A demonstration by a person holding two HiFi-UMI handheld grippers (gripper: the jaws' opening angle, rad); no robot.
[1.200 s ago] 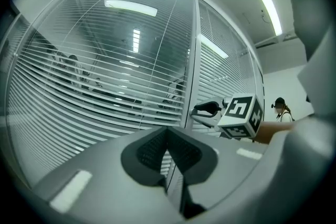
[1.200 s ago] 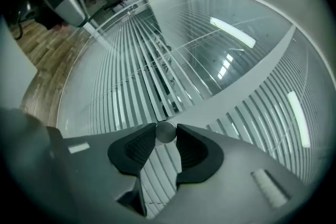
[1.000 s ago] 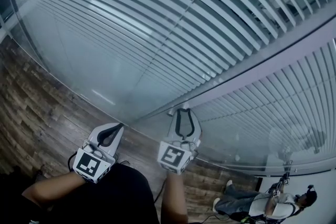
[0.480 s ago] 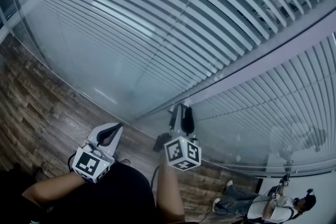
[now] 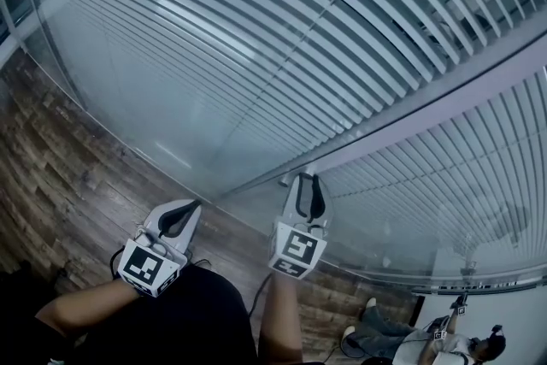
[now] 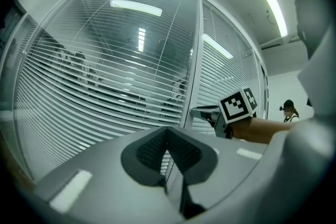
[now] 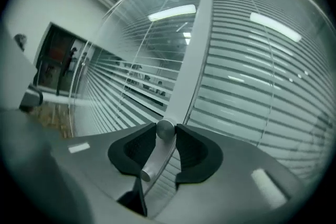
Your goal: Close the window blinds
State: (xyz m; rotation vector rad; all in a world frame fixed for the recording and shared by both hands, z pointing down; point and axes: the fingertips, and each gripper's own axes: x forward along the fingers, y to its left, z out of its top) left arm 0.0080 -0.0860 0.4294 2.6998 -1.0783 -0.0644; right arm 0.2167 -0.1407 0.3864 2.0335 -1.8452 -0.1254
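Head view: right gripper (image 5: 308, 181) sits at the window post (image 5: 410, 111), and its cube has rolled back since half a second ago. The blinds (image 5: 256, 38) still show gaps. Left gripper view: left gripper (image 6: 168, 130) is pinched together, empty, idle. Right gripper view: jaws have just been closing and now clamp the knob (image 7: 165, 128). Looks like a re-grip for another twist.

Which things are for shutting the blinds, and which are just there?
For the job: blinds; metal knob; right claw, jaws just closed onto that knob.
Just there: left claw, shut and empty; wooden floor; another person.
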